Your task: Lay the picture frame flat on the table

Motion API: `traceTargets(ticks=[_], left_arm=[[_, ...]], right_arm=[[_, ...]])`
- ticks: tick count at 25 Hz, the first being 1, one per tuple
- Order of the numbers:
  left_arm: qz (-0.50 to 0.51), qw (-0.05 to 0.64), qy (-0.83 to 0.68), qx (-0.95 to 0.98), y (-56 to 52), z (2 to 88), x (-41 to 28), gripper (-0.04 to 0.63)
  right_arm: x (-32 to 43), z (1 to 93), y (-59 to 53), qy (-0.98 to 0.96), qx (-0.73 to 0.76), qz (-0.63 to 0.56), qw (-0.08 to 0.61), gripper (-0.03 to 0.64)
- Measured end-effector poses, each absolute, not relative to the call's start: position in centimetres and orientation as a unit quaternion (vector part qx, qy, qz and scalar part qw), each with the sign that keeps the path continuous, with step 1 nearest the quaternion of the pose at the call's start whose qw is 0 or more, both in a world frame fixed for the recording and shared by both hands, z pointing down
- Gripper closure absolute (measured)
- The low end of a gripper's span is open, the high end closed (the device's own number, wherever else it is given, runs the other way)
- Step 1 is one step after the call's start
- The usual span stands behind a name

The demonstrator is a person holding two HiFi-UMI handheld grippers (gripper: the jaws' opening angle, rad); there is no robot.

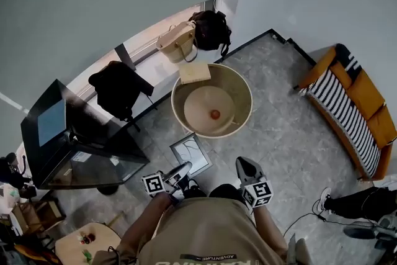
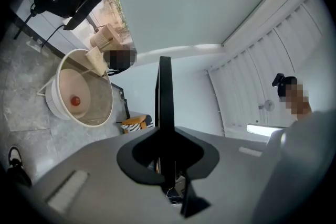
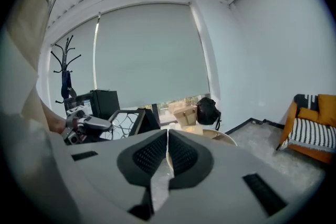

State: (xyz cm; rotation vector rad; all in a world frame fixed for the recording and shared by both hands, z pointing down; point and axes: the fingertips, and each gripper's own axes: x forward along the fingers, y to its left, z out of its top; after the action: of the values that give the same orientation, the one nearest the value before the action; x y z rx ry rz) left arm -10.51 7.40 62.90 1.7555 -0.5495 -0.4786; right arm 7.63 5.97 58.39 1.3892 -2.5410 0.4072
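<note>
The picture frame (image 1: pixel 191 154) is not on the bench yet. It hangs in the air just ahead of the person, at about 11 o'clock from the body in the head view, well short of the round bench (image 1: pixel 243 85) at 12 o'clock. The left gripper (image 1: pixel 180 172) holds it, jaws clamped narrow on one thin black edge. In the left gripper view the frame (image 2: pixel 165 89) stands edge-on, straight up out of the pads. The right gripper (image 1: pixel 244 166) is at 1 o'clock with its jaws together and nothing between them, so it takes none of the load.

The main risk, as I judge it, is that single grip on one thin edge. The frame could pivot or slip out during the carry, and its glass would meet the stone floor (image 1: pixel 279 127).

The bench adds its own trouble. It has a raised rim, a small red ball (image 1: pixel 214 113) near the middle and a tan box (image 1: pixel 194 72) on the rim at 11 o'clock. A corner could catch the rim, or the frame could come down on the ball and rock instead of lying flat.
</note>
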Motion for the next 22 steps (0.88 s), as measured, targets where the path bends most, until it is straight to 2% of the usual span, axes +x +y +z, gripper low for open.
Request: traceTargets(ticks=[3, 11, 22], left_arm=[[-0.209, 0.595, -0.240, 0.738, 6.2, 63.6, -11.8, 0.548], [-0.177, 0.571, -0.240, 0.765, 3.8, 64.7, -13.1, 0.548], [-0.225, 0.577, -0.295, 0.728, -4.1, 64.0, -14.8, 0.548]], right_arm=[[5.9, 57.9, 4.6, -0.868, 0.465, 0.126, 0.117, 0.609], [2.7, 58.4, 0.2, -0.885, 0.429, 0.116, 0.137, 0.609], [1.8, 59.0, -9.3, -0.910, 0.377, 0.096, 0.143, 0.609]])
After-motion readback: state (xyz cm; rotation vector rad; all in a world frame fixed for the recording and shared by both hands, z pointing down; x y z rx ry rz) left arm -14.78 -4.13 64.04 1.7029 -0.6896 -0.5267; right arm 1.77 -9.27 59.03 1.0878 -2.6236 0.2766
